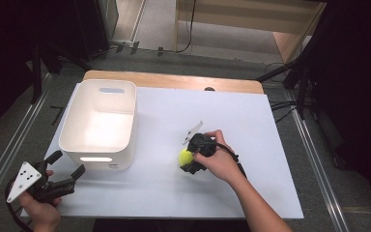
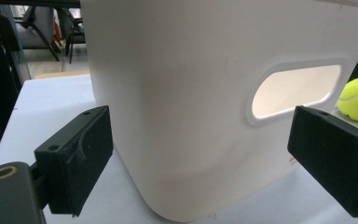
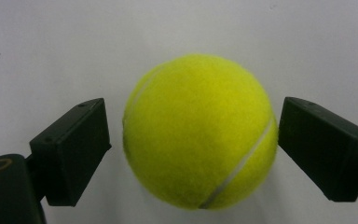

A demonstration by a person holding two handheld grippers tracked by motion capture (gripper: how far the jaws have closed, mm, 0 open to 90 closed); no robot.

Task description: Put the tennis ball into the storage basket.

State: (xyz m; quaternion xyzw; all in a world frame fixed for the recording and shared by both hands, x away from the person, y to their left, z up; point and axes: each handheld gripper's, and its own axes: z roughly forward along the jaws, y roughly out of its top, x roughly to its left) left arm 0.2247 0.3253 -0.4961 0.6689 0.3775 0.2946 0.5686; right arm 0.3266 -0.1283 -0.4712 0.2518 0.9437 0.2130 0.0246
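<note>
So the tennis ball (image 3: 199,131) sits dead center between the right gripper (image 3: 193,149) jaws on the table (image 1: 251,125), small gaps either side, not pinched yet, while the left gripper (image 1: 65,176) idles open by the bin (image 1: 99,121).

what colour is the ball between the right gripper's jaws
Bright yellow-green with a pale seam line; the tennis ball shows best in the right gripper view.

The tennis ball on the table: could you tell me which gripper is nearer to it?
Right. The right gripper has the tennis ball between its jaws, small gaps showing beside the pads. The left gripper sits at the table's near left corner, facing the white bin.
</note>
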